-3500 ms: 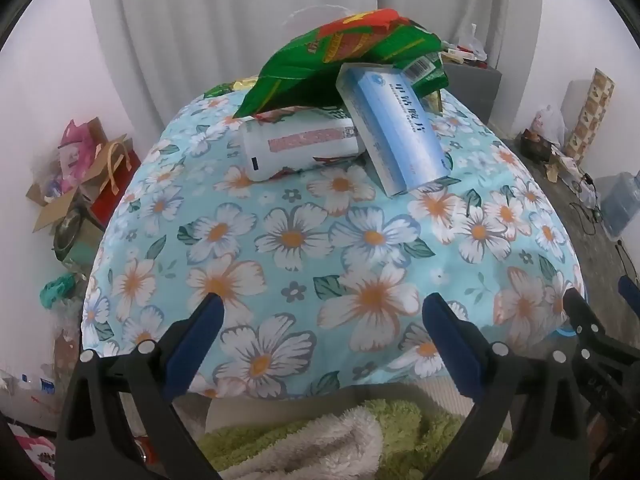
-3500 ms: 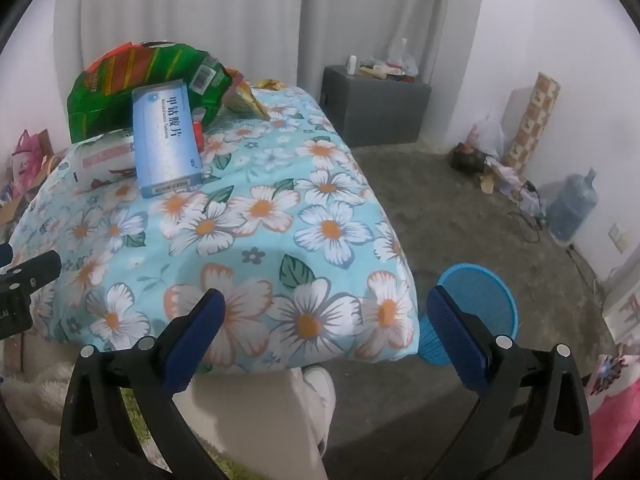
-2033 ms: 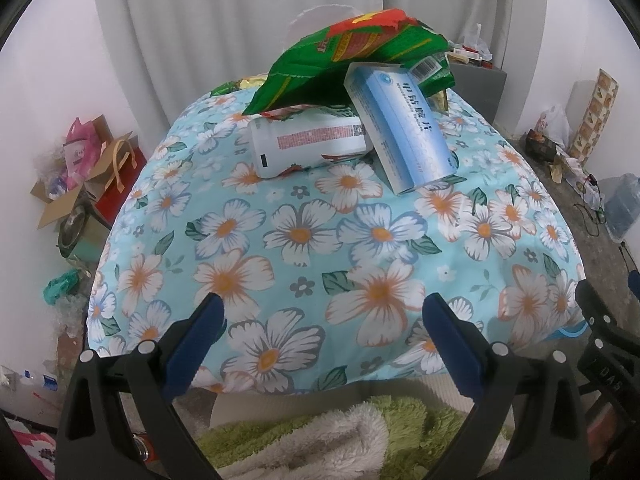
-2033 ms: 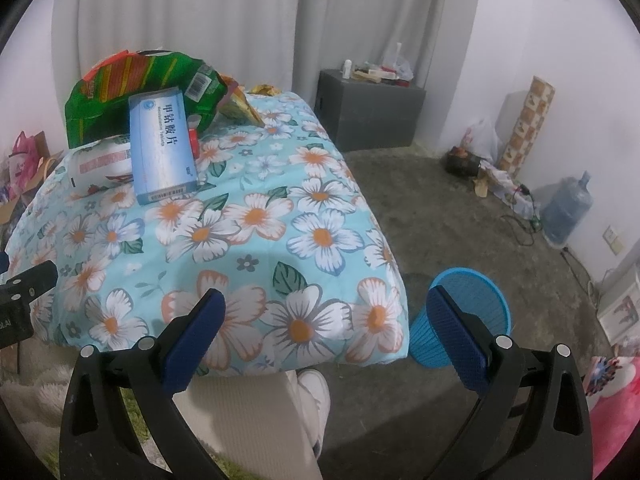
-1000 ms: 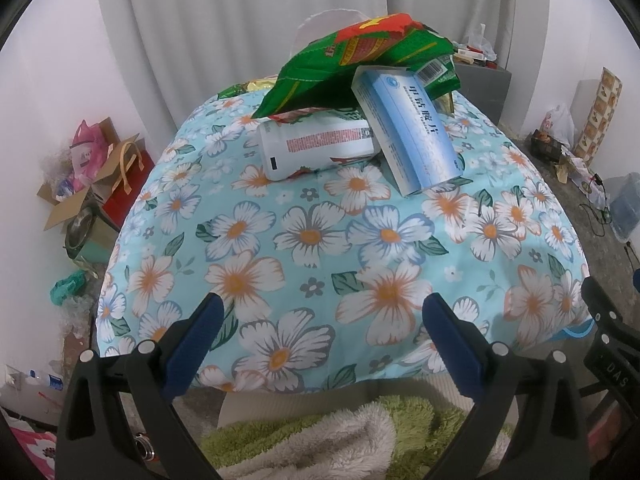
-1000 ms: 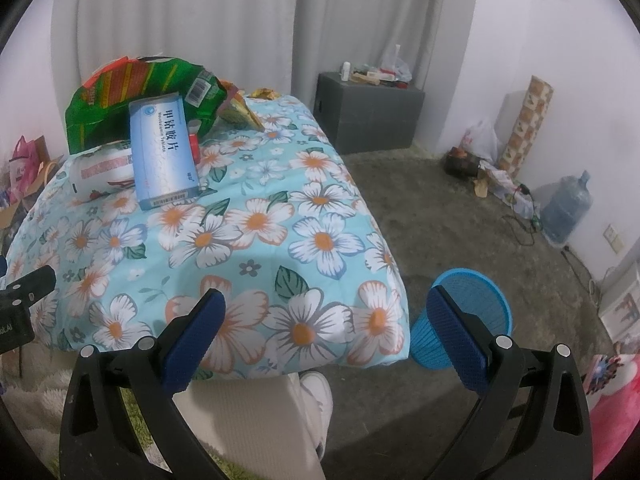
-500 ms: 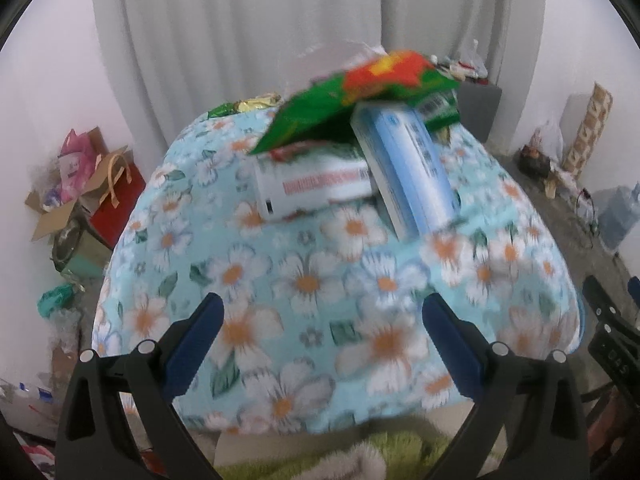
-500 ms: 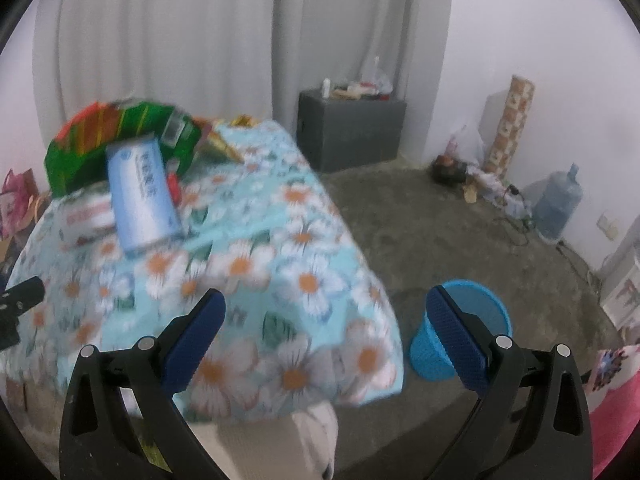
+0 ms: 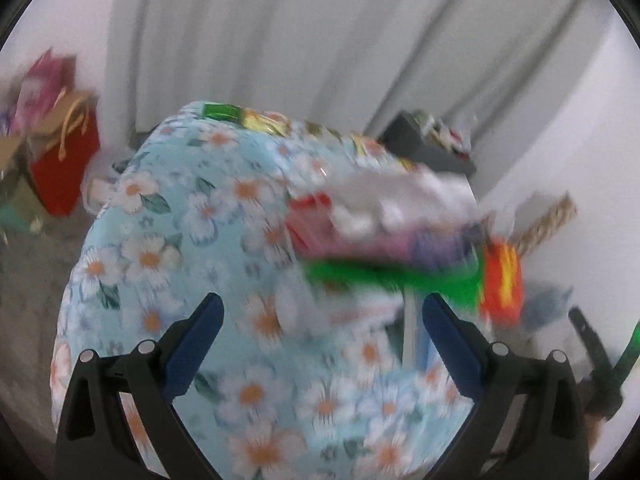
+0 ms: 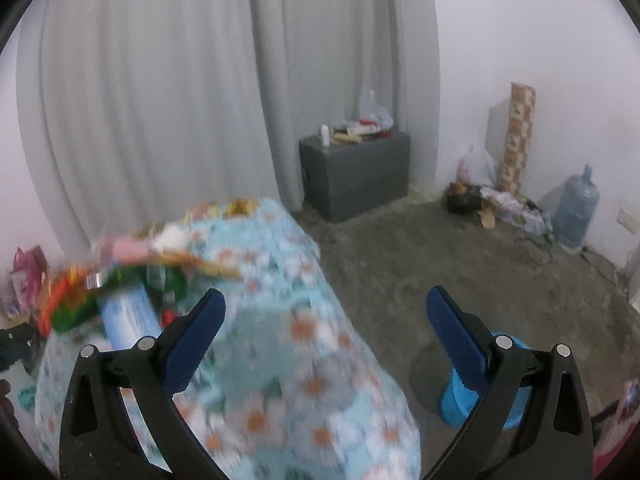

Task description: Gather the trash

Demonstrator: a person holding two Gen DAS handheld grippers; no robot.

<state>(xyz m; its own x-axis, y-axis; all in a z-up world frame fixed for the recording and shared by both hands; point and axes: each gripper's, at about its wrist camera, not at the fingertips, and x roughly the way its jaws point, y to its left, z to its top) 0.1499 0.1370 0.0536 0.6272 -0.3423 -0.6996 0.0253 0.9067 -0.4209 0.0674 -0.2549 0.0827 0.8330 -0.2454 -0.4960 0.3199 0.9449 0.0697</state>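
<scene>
Trash lies blurred on the light-blue floral tablecloth [image 9: 168,248]: a green crinkled snack bag [image 9: 400,276] just beyond the spread, empty left gripper [image 9: 322,332]; the spread, empty right gripper [image 10: 325,326] has it far left, the blue mesh wastebasket [image 10: 452,404] near right.

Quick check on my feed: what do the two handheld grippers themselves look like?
Both match: the left gripper and right gripper have black angular frames with triangular cut-outs, silver round pivot bolts, and dark blue textured pads on the fingers. No cables, markings or sleeves are visible.

Heavy motion blur, soft even light
</scene>
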